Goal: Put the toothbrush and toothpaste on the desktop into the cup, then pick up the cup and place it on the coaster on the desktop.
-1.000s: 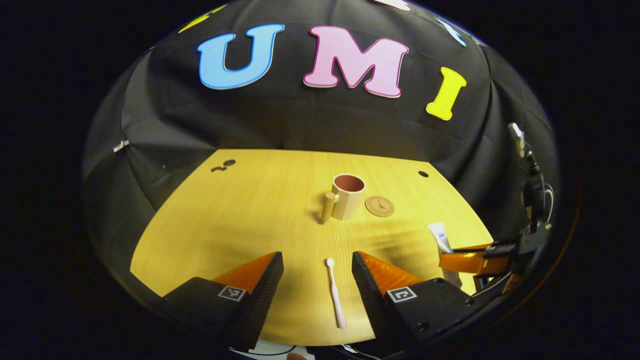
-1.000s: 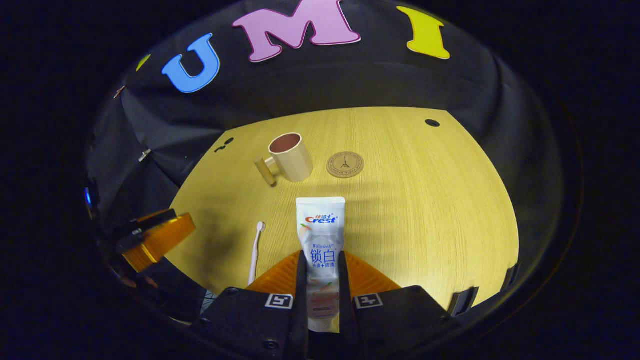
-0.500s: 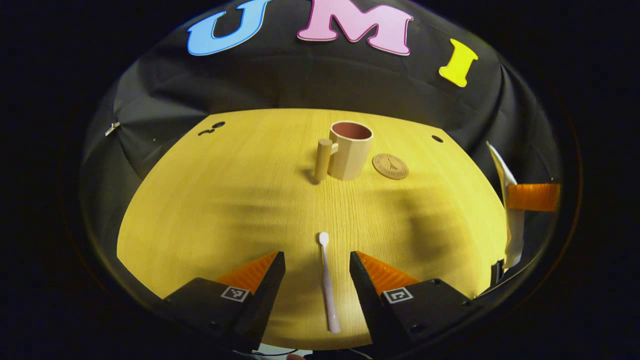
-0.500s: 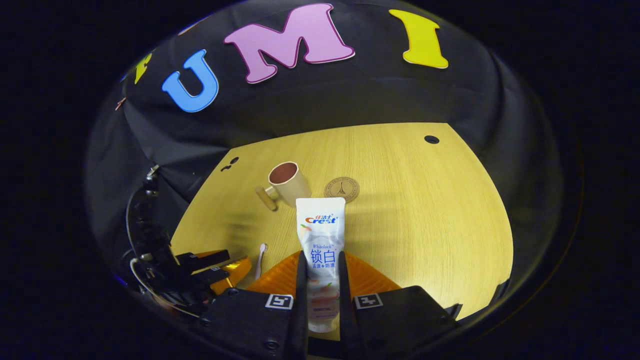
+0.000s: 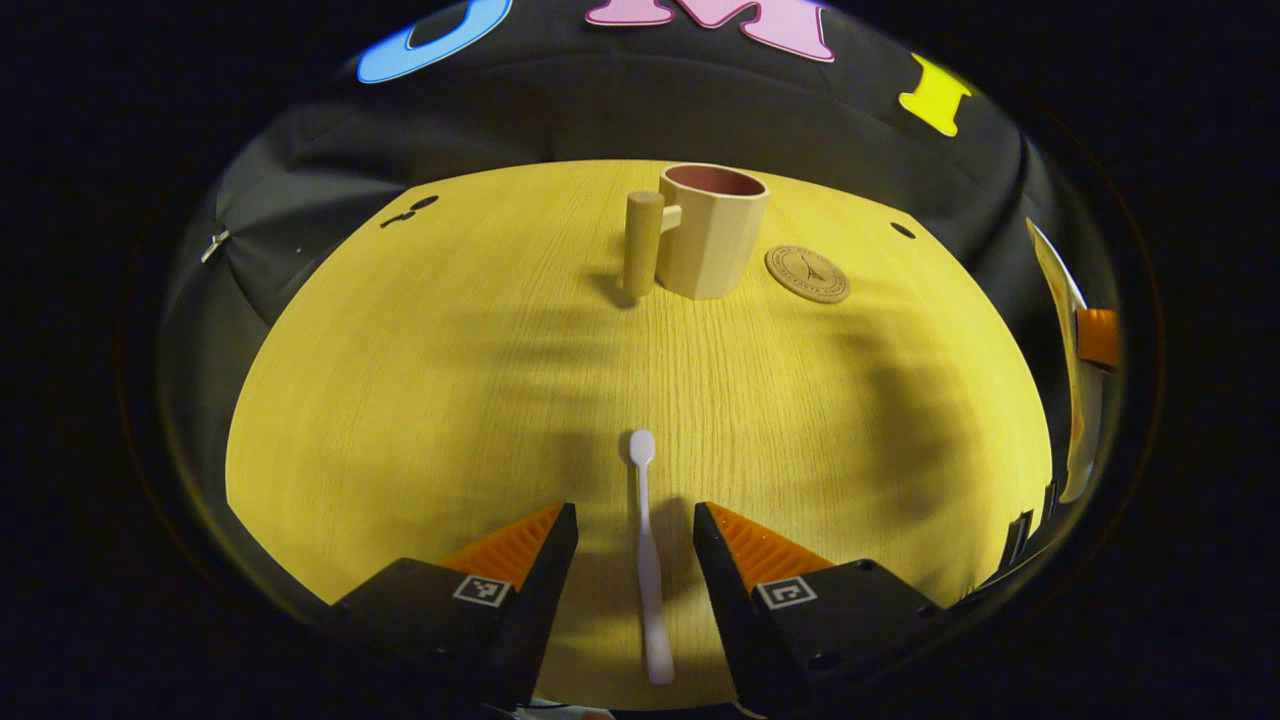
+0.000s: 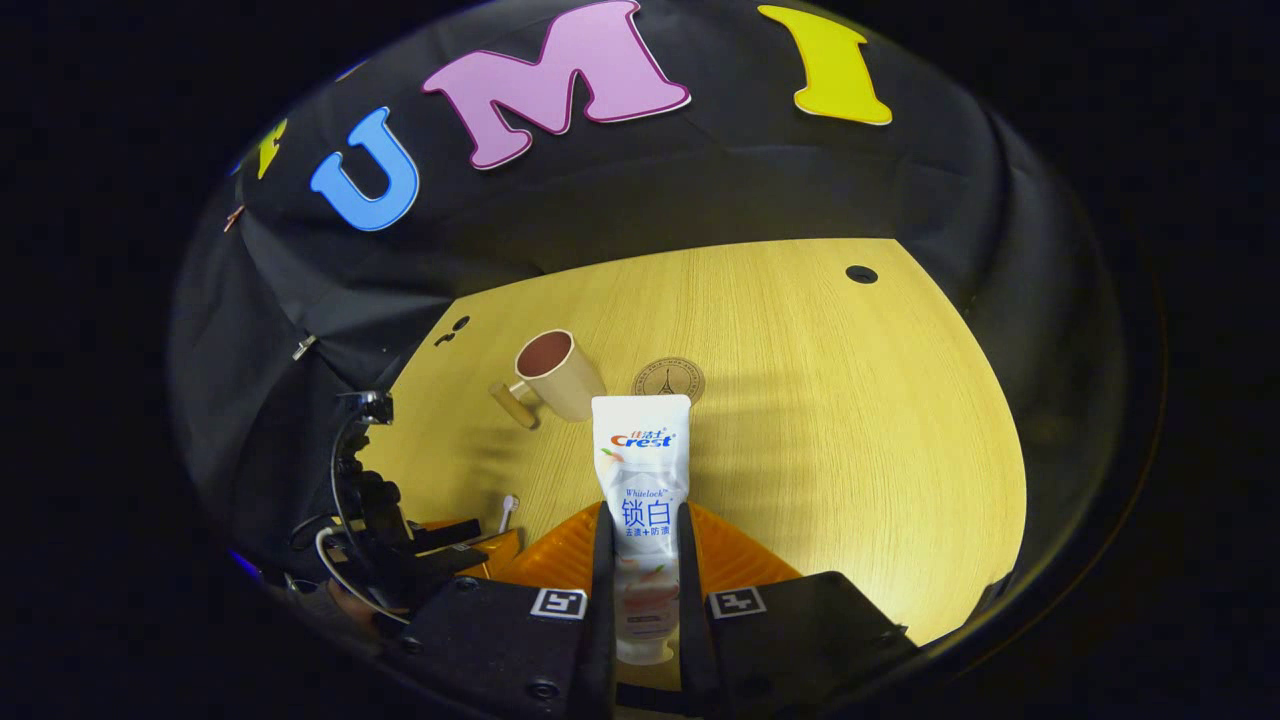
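Toothbrush (image 5: 645, 540): flat on the desktop (image 5: 450, 380), between the spread fingers of the left gripper (image 5: 628, 560), head pointing toward the cup; neither finger touching it.
Toothbrush, handling: likely light, thin and stiff; low profile, so prone to sliding or rolling away from a pinch; best taken across the thicker handle, fingers close to the wood.
Toothpaste (image 6: 641, 500): tube clamped between both fingers of the right gripper (image 6: 641, 545), cap end nearest the camera, flat crimped end forward, apparently raised off the wood.
Toothpaste, handling: probably soft and squeezable; stiffer near the cap, so the present hold low on the body looks sound; hard pressure risks denting it.
Cup (image 5: 708, 240): upright, open mouth up, peg-like handle (image 5: 641, 243) on its near-left side; nothing visible inside.
Coaster (image 5: 807, 274): round, just beside the cup, bare.
Left gripper, state: wide open, low over the brush.
Right gripper, state: closed onto the tube.
Desktop: pale wood grain, small dark holes (image 5: 903, 230) near the far edge.
Stage, judged: neither item in the cup yet.
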